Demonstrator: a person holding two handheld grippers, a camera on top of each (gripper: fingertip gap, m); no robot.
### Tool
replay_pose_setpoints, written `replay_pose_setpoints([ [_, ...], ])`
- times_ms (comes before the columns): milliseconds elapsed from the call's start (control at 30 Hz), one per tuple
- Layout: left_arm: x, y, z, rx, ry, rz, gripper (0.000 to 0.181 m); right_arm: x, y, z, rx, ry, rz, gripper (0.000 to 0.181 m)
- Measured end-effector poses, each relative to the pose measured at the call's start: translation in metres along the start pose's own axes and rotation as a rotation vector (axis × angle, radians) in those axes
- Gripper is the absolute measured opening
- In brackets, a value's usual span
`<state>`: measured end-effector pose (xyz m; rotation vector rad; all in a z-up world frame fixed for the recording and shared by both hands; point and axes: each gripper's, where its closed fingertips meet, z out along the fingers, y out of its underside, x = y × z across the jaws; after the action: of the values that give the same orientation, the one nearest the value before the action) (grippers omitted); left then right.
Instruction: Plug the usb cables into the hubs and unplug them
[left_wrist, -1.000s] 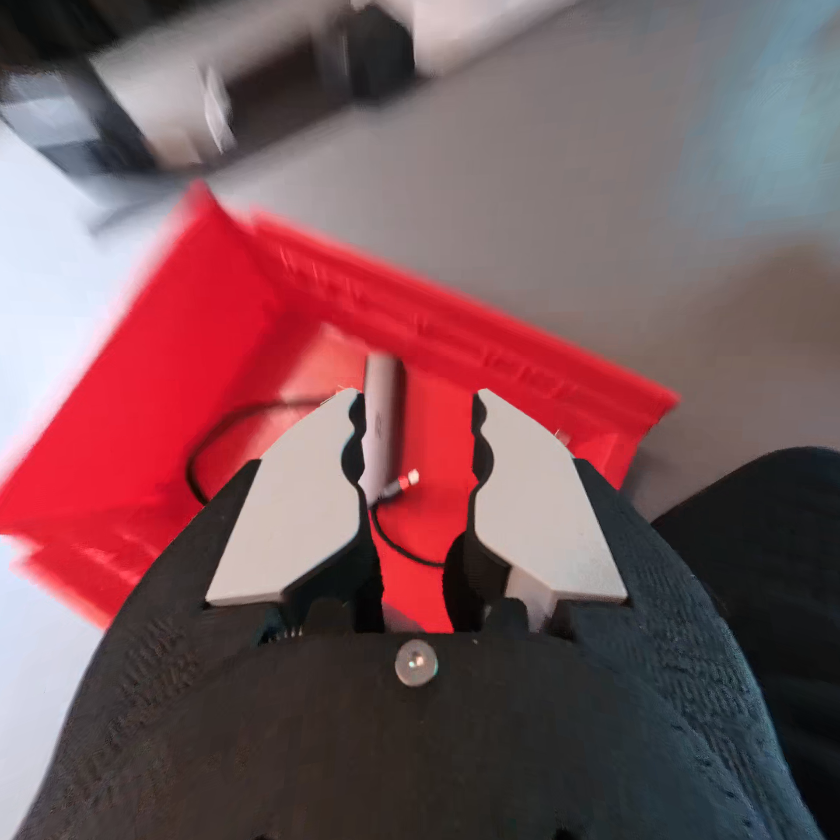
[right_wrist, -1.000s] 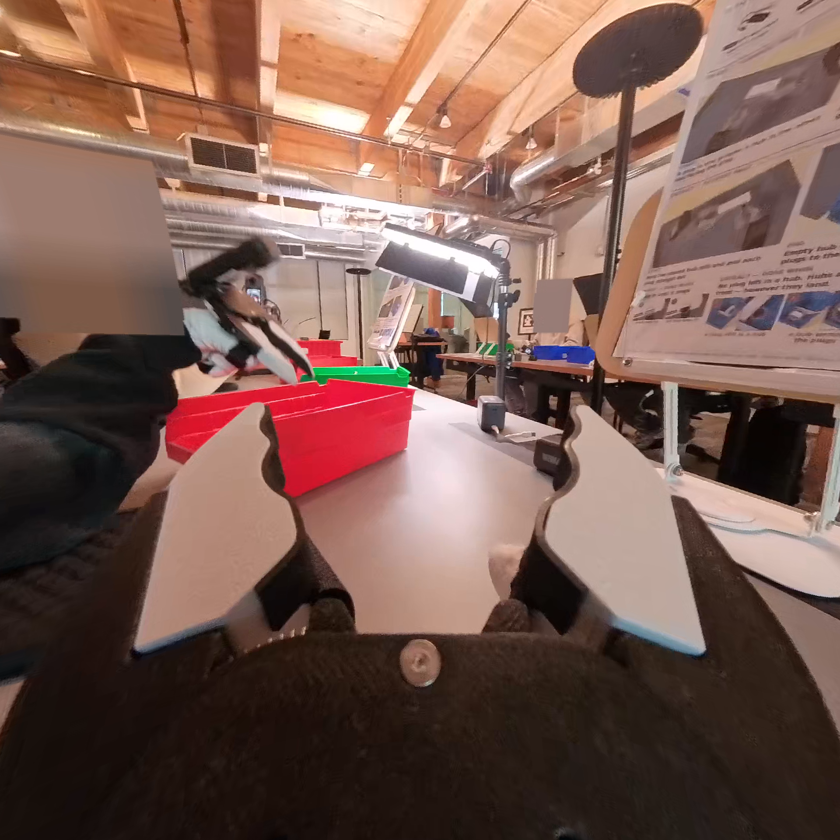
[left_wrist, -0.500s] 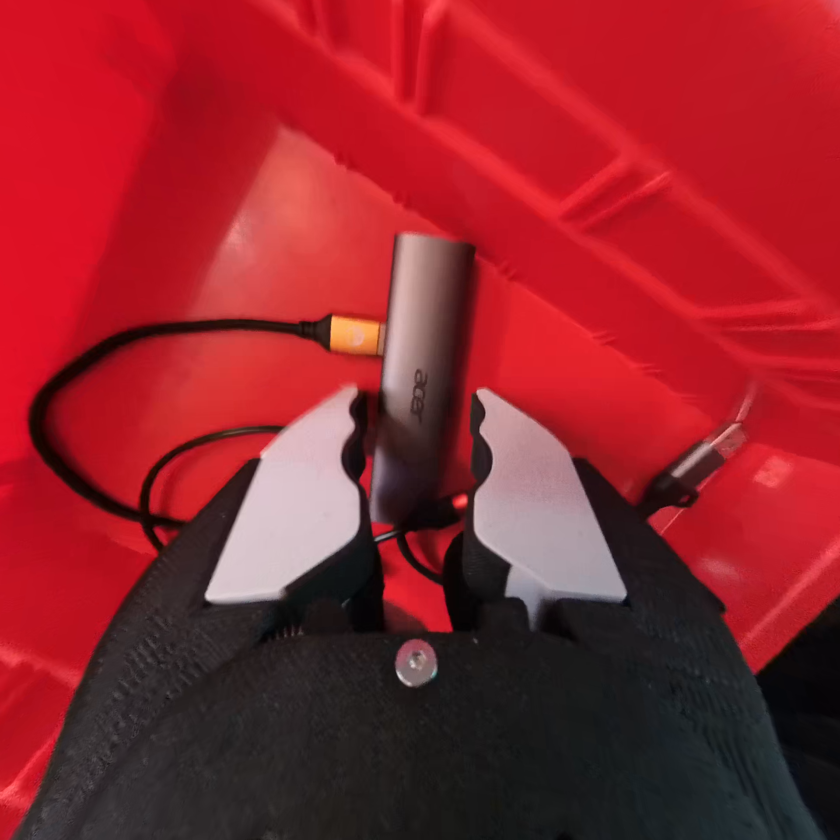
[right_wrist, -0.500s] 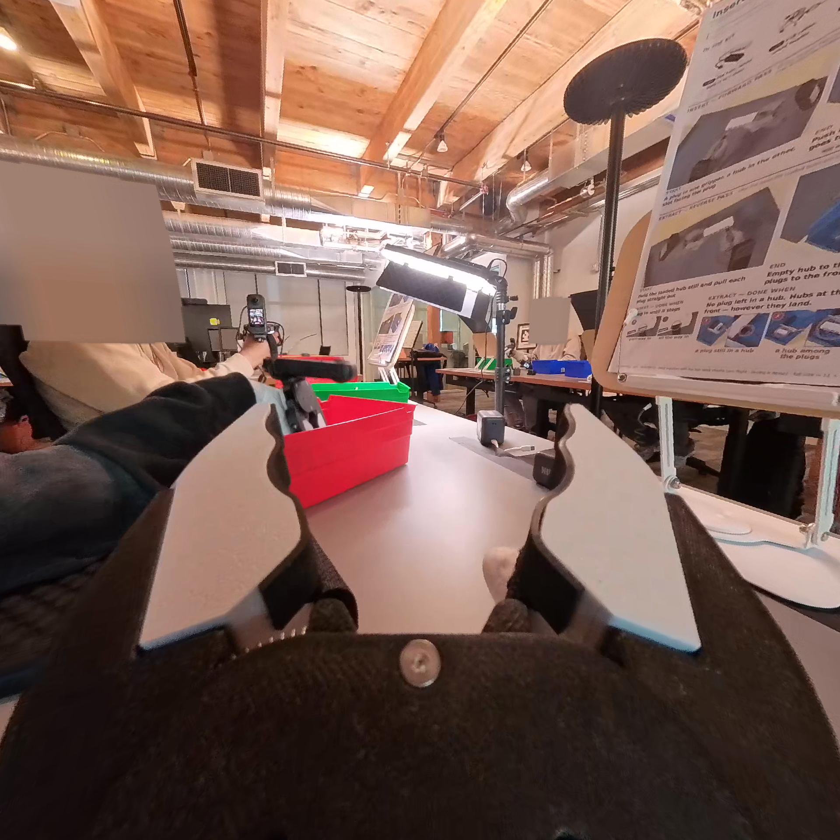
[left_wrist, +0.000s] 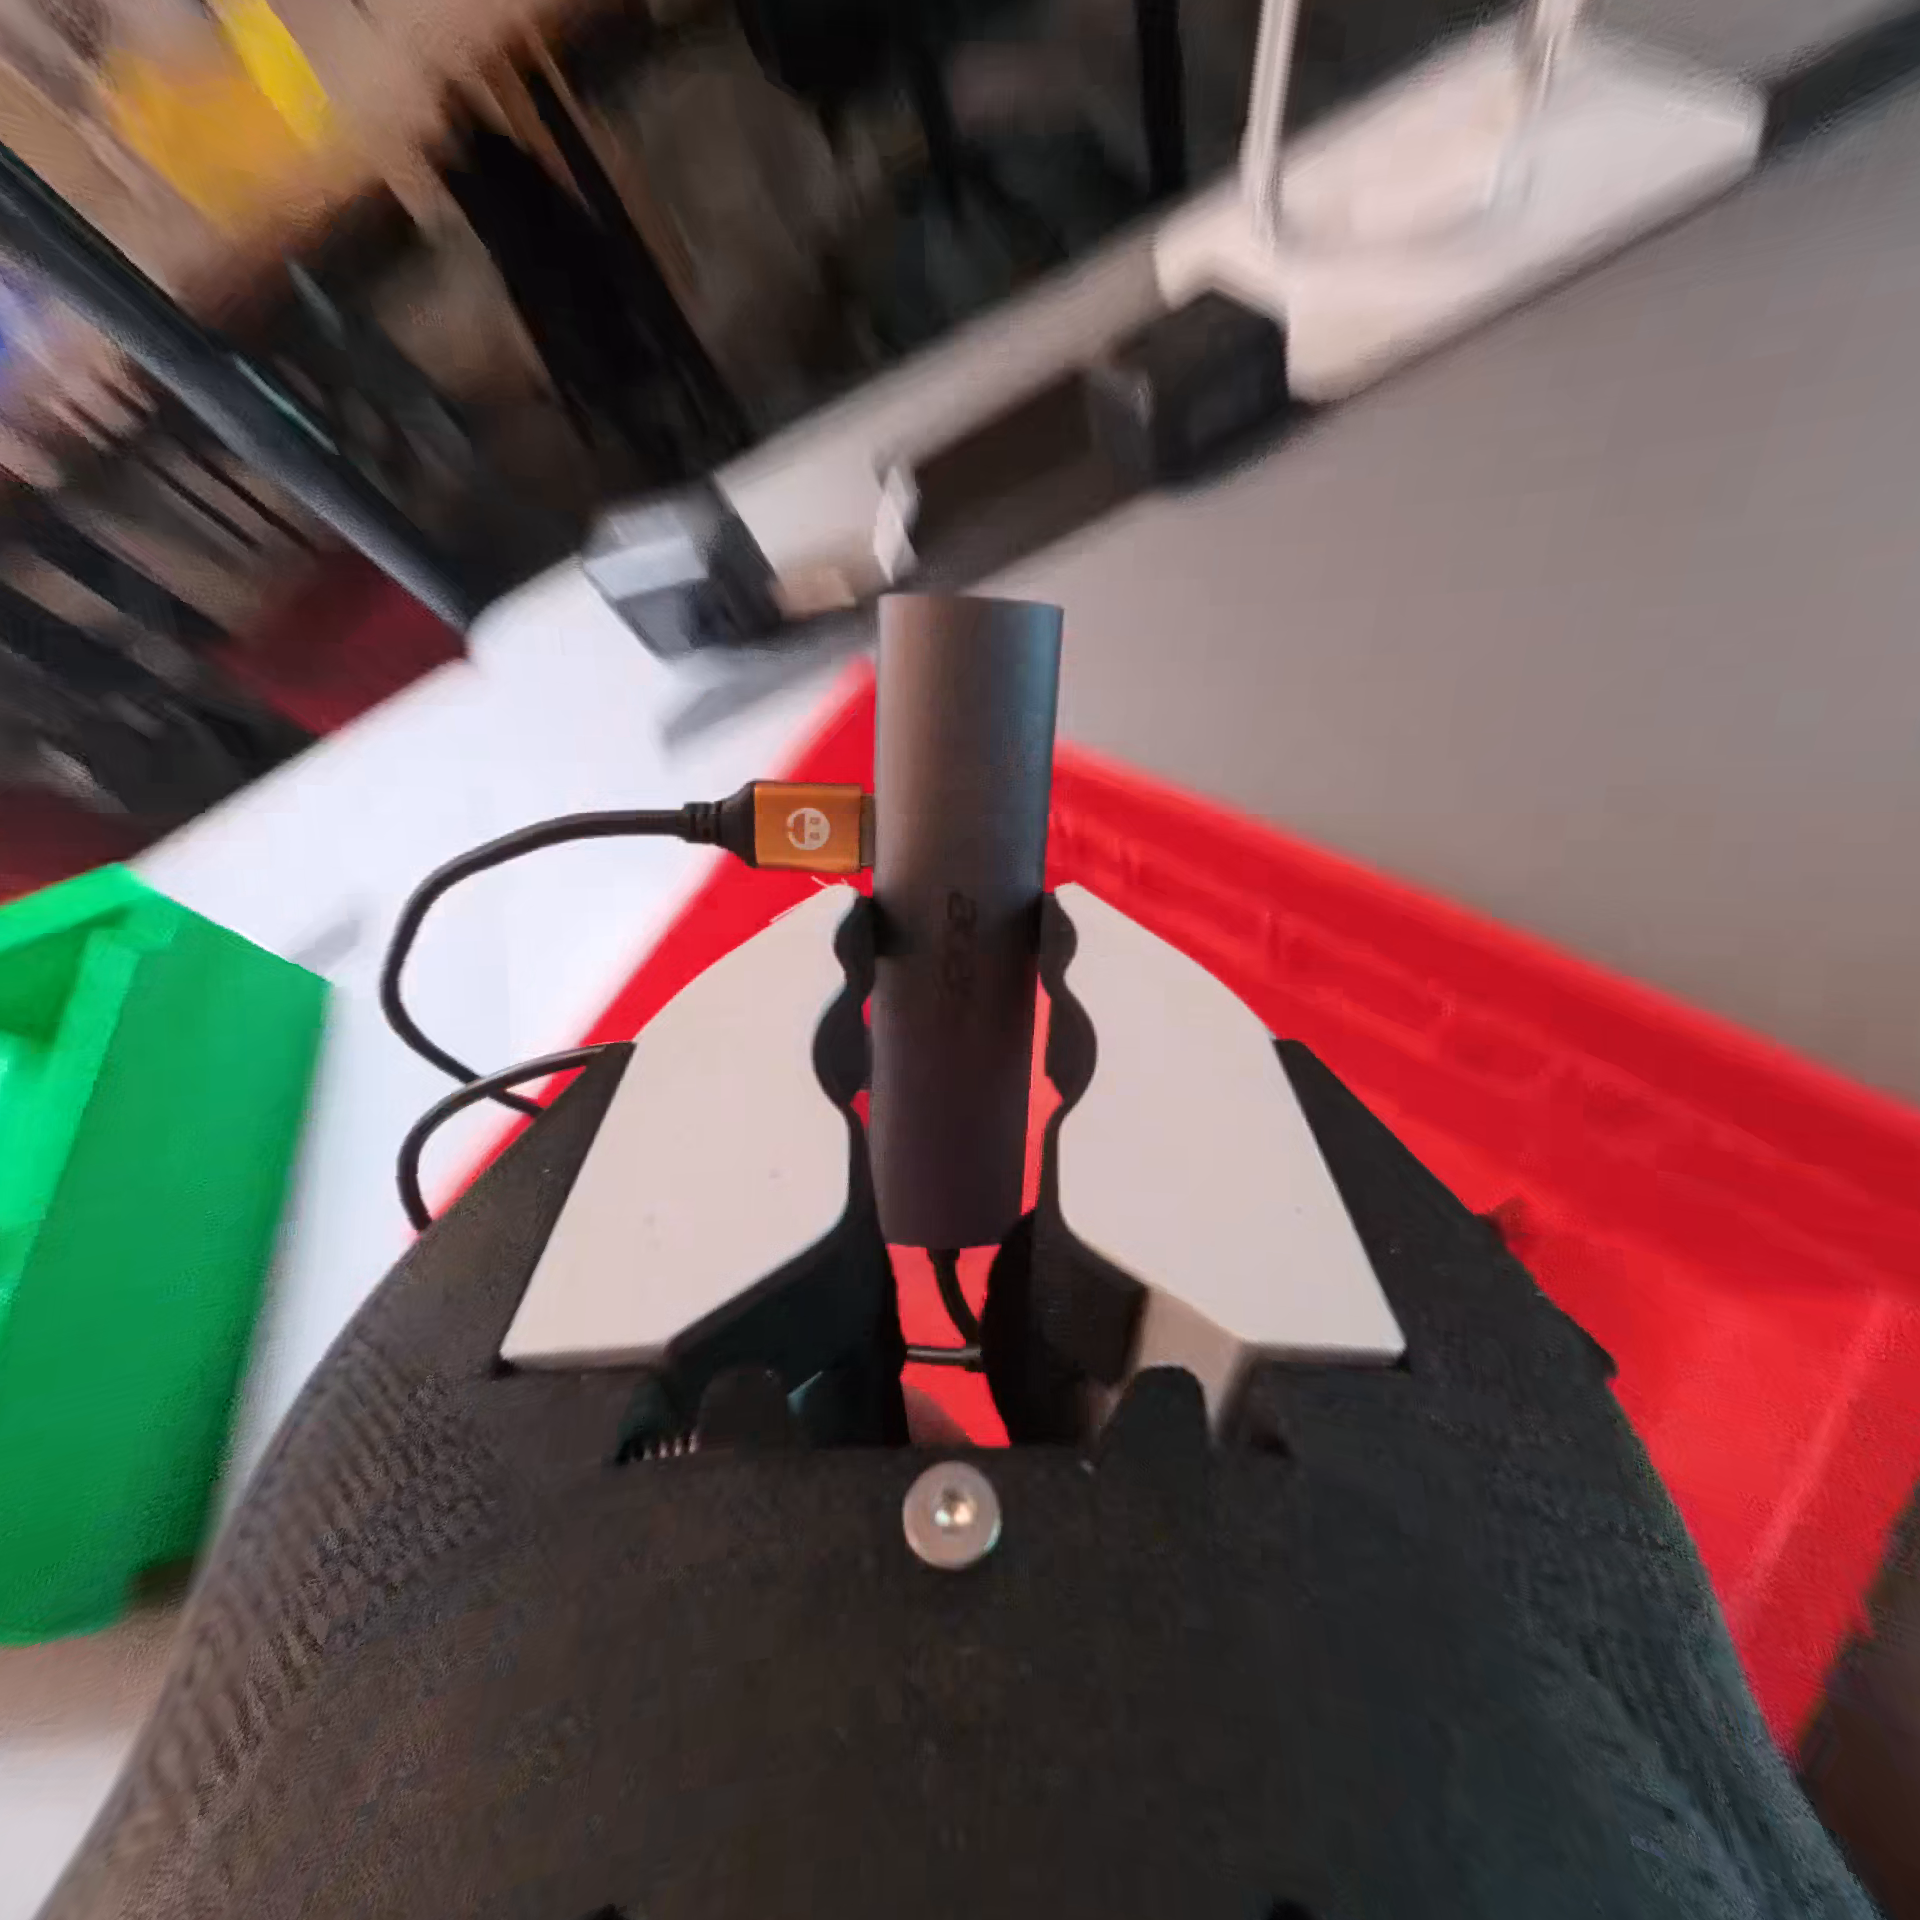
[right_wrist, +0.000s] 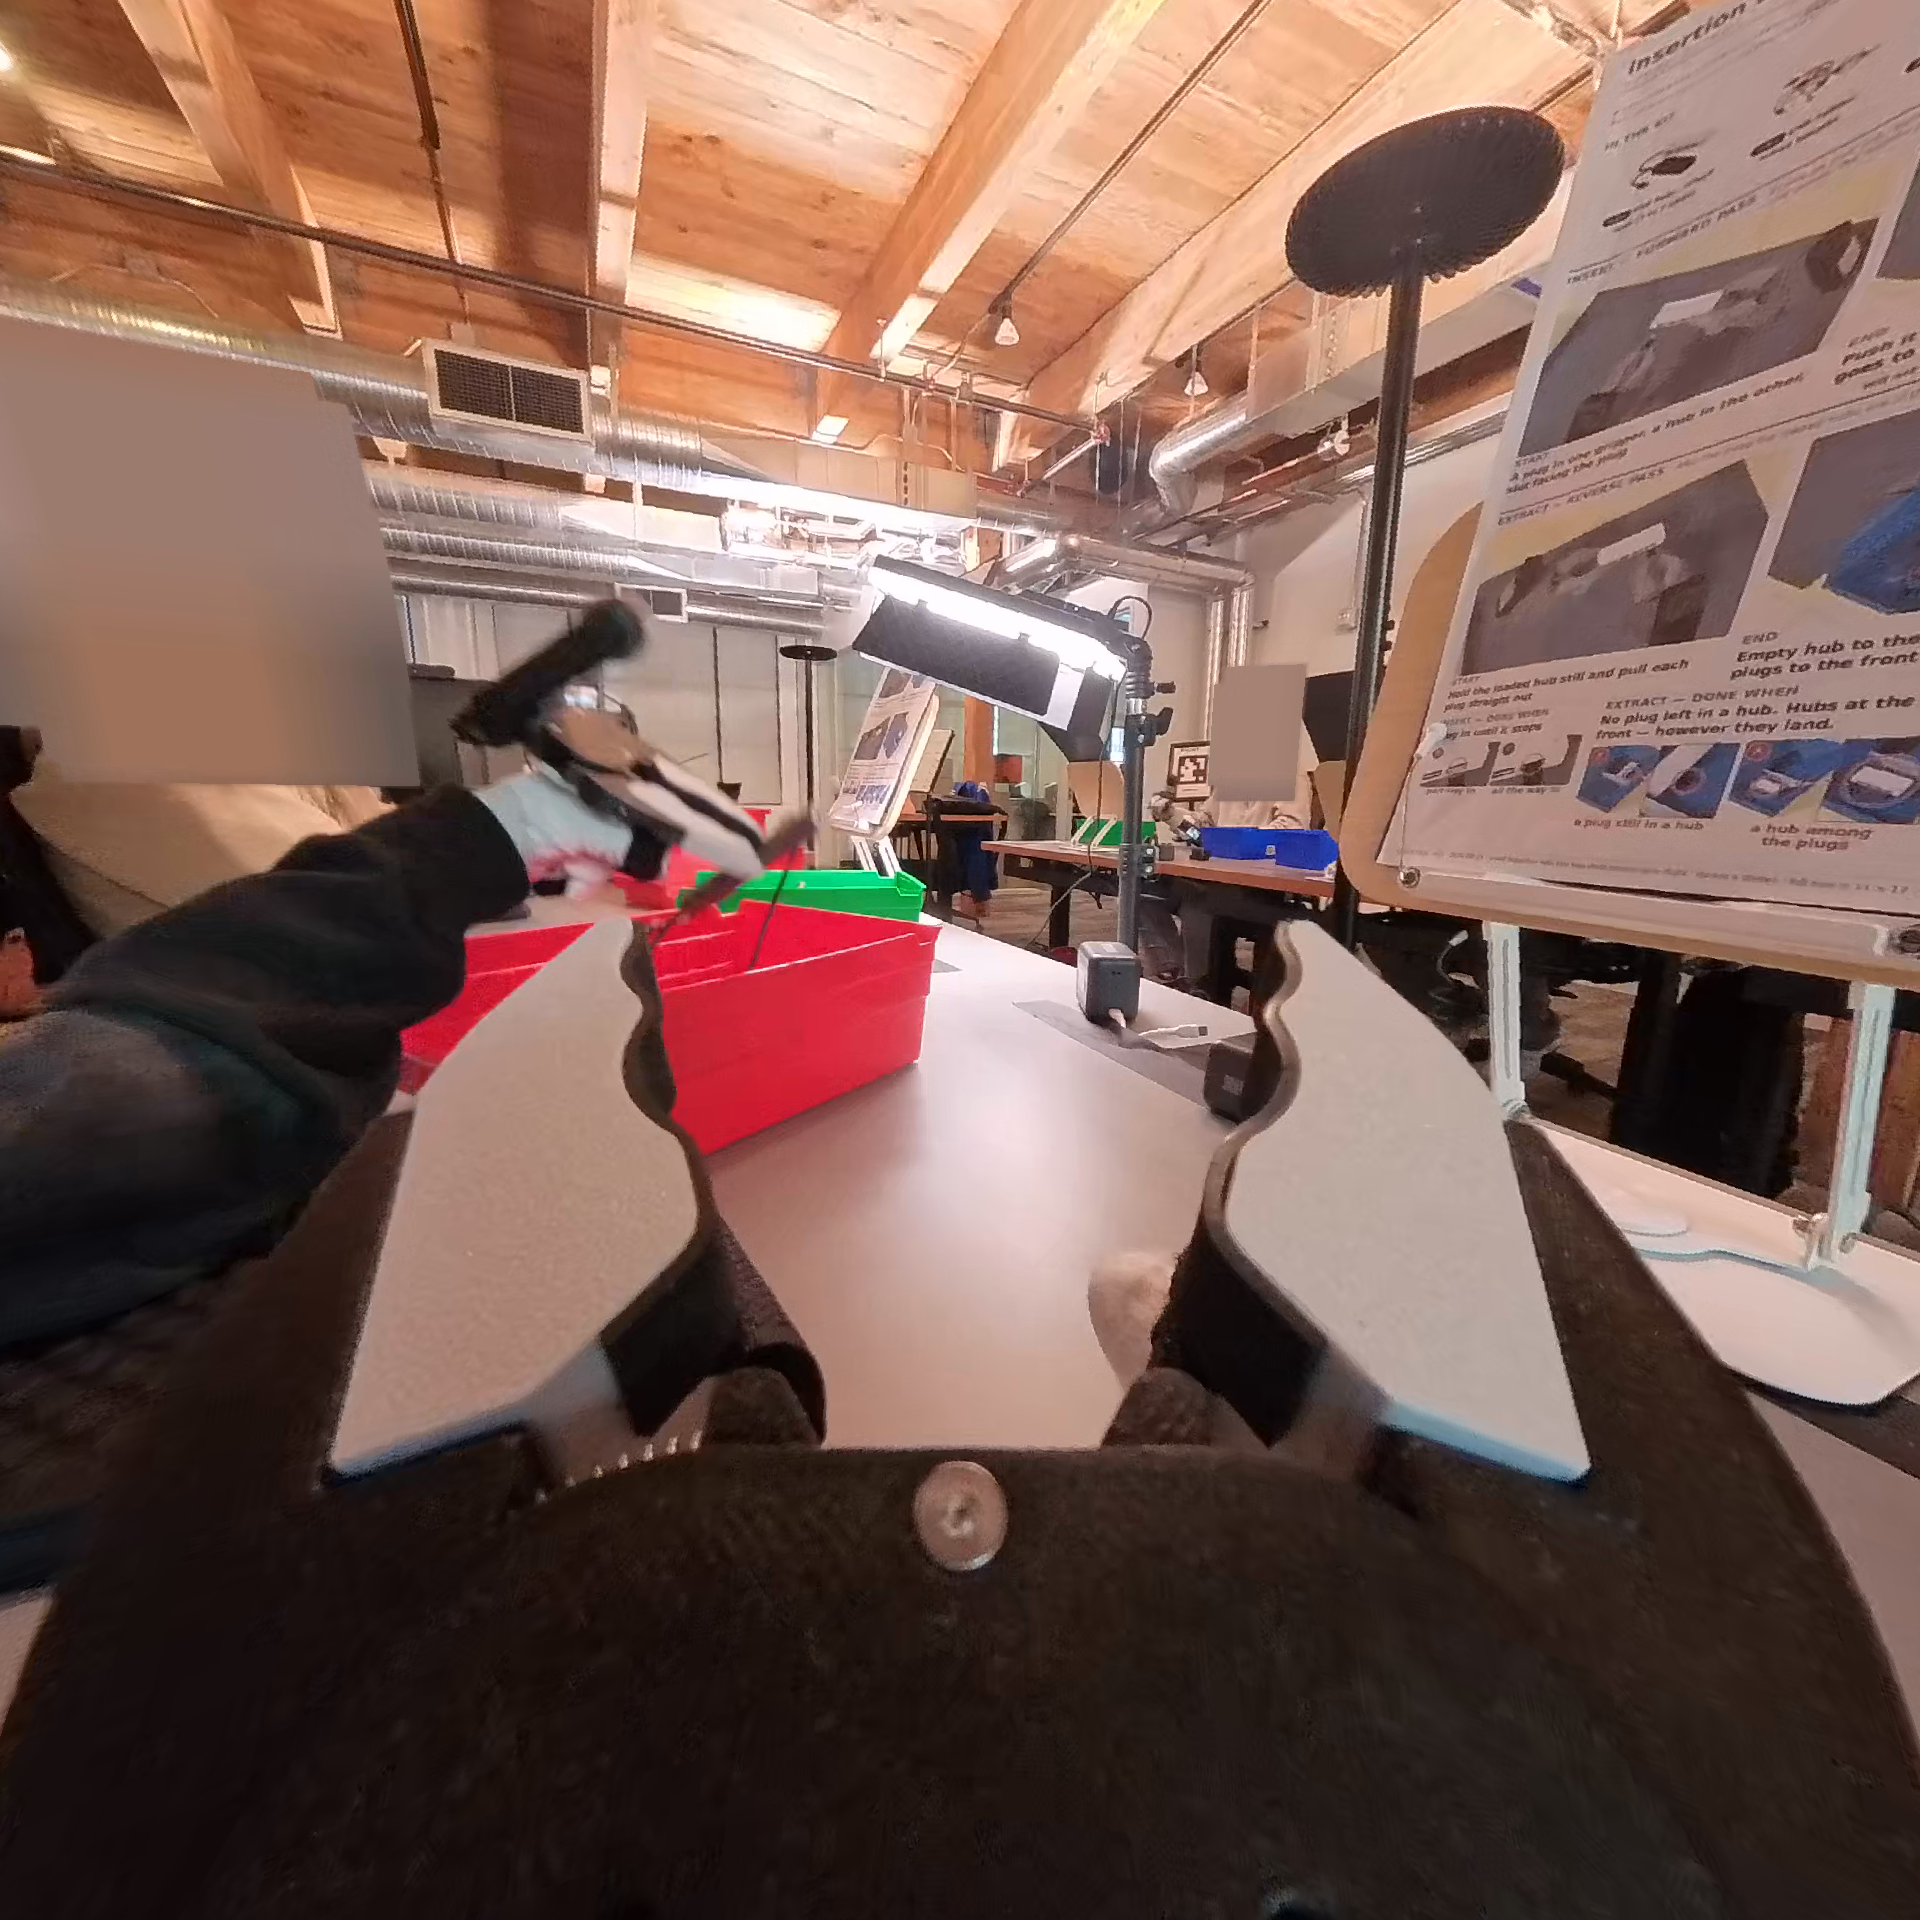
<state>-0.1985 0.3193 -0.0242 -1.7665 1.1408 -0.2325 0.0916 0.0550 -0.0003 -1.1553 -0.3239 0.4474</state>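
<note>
We see the hub (left_wrist: 961, 935) as smooth matt grey metal, its plug (left_wrist: 812, 826) a brushed orange metal shell on a cable (left_wrist: 436, 935) that looks like matt black rubber; the left gripper (left_wrist: 956, 914) has flat, matt pale-grey fingers (left_wrist: 717, 1174) set in a rough, grainy black body, and the right gripper (right_wrist: 956, 1049) shows the same matt plates and coarse black shell, with a shiny metal screw (right_wrist: 959, 1514); the red bin (right_wrist: 800, 1029) and the green bin (left_wrist: 125, 1195) look like smooth, slightly glossy plastic; the table (right_wrist: 956, 1195) is a smooth matt grey; overhead, bare wood ceiling (right_wrist: 790, 156); far right, a printed paper sheet (right_wrist: 1704, 468) on a pale wooden board.
</note>
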Motion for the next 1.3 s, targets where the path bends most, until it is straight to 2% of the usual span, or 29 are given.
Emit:
replay_pose_setpoints([
  [67, -0.008, -0.045, -0.023, 0.184, -0.141, 0.08, 0.03, 0.0, 0.0, 0.001, -0.01, 0.007, -0.022, 0.107],
  [167, 0.007, -0.102, -0.045, 0.376, -0.32, 0.329, 0.03, -0.003, 0.001, 0.003, -0.028, 0.007, -0.031, 0.102],
  [267, 0.049, -0.148, -0.046, 0.468, -0.395, 0.561, 0.03, -0.008, -0.002, 0.005, -0.031, -0.008, -0.025, 0.09],
  [367, 0.109, -0.182, -0.038, 0.548, -0.387, 0.793, 0.03, -0.012, -0.008, 0.004, -0.014, -0.03, -0.039, 0.071],
  [467, 0.173, -0.2, -0.026, 0.592, -0.33, 0.996, 0.03, -0.013, -0.013, 0.001, -0.004, -0.037, -0.048, 0.063],
  [567, 0.232, -0.204, -0.014, 0.623, -0.254, 1.16, 0.03, -0.011, -0.017, -0.002, 0.004, -0.041, -0.029, 0.063],
  [700, 0.298, -0.198, -0.003, 0.663, -0.135, 1.32, 0.03, -0.008, -0.021, -0.004, 0.017, -0.043, 0.021, 0.067],
  [833, 0.343, -0.186, 0.005, 0.667, -0.073, 1.455, 0.03, -0.003, -0.023, -0.006, 0.016, -0.04, 0.089, 0.062],
  [933, 0.366, -0.178, 0.006, 0.679, -0.018, 1.51, 0.03, -0.004, -0.013, -0.007, -0.056, -0.045, 0.062, 0.05],
  [1033, 0.377, -0.174, 0.005, 0.685, 0.007, 1.545, 0.03, -0.001, -0.005, -0.008, -0.112, -0.027, 0.038, 0.017],
  [1067, 0.379, -0.175, 0.003, 0.698, 0.016, 1.525, 0.03, -0.001, -0.007, -0.01, -0.107, -0.036, 0.03, 0.017],
  [1200, 0.381, -0.196, -0.009, 0.794, 0.068, 1.293, 0.035, 0.007, -0.03, -0.019, 0.003, -0.007, 0.134, 0.017],
  [1267, 0.373, -0.217, -0.027, 0.888, 0.083, 1.071, 0.03, 0.02, -0.045, -0.029, 0.124, 0.012, 0.247, 0.017],
  [1300, 0.37, -0.225, -0.034, 0.911, 0.136, 0.939, 0.03, 0.027, -0.055, -0.037, 0.207, 0.012, 0.315, 0.017],
])
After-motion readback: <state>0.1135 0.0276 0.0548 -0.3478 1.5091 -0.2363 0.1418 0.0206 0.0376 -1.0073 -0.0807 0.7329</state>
